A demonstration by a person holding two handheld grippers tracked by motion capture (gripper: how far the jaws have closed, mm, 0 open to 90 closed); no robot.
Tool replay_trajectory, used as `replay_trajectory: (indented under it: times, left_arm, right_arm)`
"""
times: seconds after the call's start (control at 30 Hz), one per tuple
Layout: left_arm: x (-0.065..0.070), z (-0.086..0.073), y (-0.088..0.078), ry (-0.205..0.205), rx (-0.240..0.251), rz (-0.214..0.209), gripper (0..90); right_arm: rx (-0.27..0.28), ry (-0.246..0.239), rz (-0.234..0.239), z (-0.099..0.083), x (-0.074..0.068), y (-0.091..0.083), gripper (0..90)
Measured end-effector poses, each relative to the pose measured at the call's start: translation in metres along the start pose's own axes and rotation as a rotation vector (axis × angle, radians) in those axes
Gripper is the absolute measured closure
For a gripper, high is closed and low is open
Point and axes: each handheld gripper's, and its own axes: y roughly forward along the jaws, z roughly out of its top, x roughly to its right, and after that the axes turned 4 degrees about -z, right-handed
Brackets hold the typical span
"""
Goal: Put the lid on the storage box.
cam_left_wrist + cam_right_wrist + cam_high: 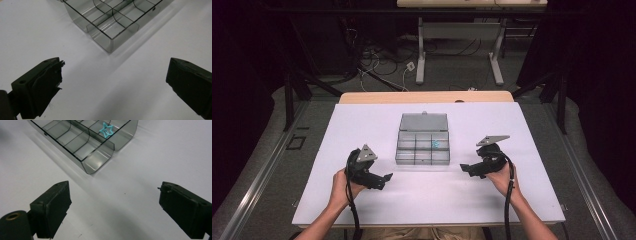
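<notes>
Worktop (pixel 362 200), a white rectangular sheet over a pale wooden board, takes up the middle of the high view. At its centre sits a smoky grey, see-through plastic compartment box (pixel 422 148) with its hinged lid (pixel 424 122) folded open and lying flat behind it, toward the top of the frame. Thin dividers split the box into small cells. A small turquoise star-shaped piece (pixel 435 144) lies in a cell in the right-hand column of the box; in the right gripper view the same star (pixel 106 130) shows at the upper centre, flat on the floor of a cell near the rounded corner of the box (pixel 100 157).

The left gripper (pixel 383 180), black with a grey three-cornered plate on top, is held low in the lower left of the high view, well short of the box and just left of its front corner, its tips pointing toward the centre. In the left gripper view its fingers (pixel 42 85) stand wide apart, with bare white worktop between them and the near corner of the box (pixel 110 37) ahead at upper centre. They hold nothing.

The right gripper (pixel 466 168) sits in the lower right of the high view, beside the right front corner of the box but apart from it, tips pointing left. Its fingers (pixel 53 205) are spread wide too, gripping nothing, with bare worktop between them.
</notes>
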Motion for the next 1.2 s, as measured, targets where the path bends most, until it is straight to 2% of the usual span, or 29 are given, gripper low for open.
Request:
replay_trajectory:
  times: [0.1, 0.27, 0.3, 0.5, 0.57, 0.6, 0.63, 0.73, 0.77, 0.8, 0.83, 1.0, 1.03, 1.13, 1.2]
  left_arm:
    - [-0.003, 0.009, 0.01, -0.009, -0.023, -0.022, 0.7]
    - [-0.009, 0.021, 0.025, -0.015, -0.027, -0.031, 0.0]
    - [-0.011, 0.025, 0.029, -0.019, -0.028, -0.039, 0.0]
    - [-0.014, 0.045, 0.047, 0.003, -0.04, -0.052, 0.0]
    - [-0.014, 0.051, 0.052, -0.004, -0.035, -0.056, 0.0]
    - [-0.016, 0.054, 0.053, 0.008, -0.052, -0.063, 0.0]
    - [-0.016, 0.057, 0.057, 0.005, -0.033, -0.047, 0.0]
    - [-0.019, 0.063, 0.063, -0.002, -0.036, -0.052, 0.4]
    - [-0.02, 0.065, 0.065, 0.003, -0.032, -0.049, 0.8]
    - [-0.022, 0.067, 0.067, 0.002, -0.036, -0.054, 1.8]
    - [-0.022, 0.069, 0.069, -0.004, -0.036, -0.059, 2.5]
    - [-0.021, 0.076, 0.079, -0.003, -0.043, -0.057, 7.5]
    - [-0.021, 0.078, 0.08, -0.003, -0.061, -0.065, 8.8]
    - [-0.017, 0.081, 0.09, -0.006, -0.065, -0.05, 16.2]
    - [-0.017, 0.083, 0.093, -0.004, -0.082, -0.067, 19.9]
  right_arm:
    - [-0.005, 0.006, -0.001, 0.0, 0.003, 0.002, 9.6]
    - [-0.016, 0.008, 0.01, 0.0, 0.005, 0.006, 9.5]
    - [-0.036, 0.002, 0.008, 0.001, 0.006, 0.005, 9.5]
    - [-0.02, 0.008, -0.001, 0.002, 0.009, 0.007, 9.5]
    - [-0.021, 0.006, 0.0, 0.003, 0.01, 0.007, 9.3]
    - [-0.015, 0.01, 0.004, 0.003, 0.01, 0.007, 9.2]
    - [-0.017, 0.008, 0.002, 0.003, 0.011, 0.007, 9.1]
    - [-0.015, 0.005, 0.002, 0.004, 0.011, 0.008, 9.1]
    - [-0.035, 0.004, 0.005, 0.004, 0.011, 0.007, 9.1]
    - [-0.025, 0.013, 0.006, 0.004, 0.01, 0.009, 9.1]
    - [-0.021, 0.001, 0.007, 0.004, 0.01, 0.01, 9.1]
    - [-0.025, 0.004, 0.006, 0.005, 0.009, 0.01, 9.2]
    - [-0.025, 0.004, 0.005, 0.005, 0.009, 0.01, 9.2]
    - [-0.027, 0.003, 0.005, 0.005, 0.009, 0.011, 9.2]
    - [-0.027, 0.006, 0.004, 0.005, 0.009, 0.011, 9.3]
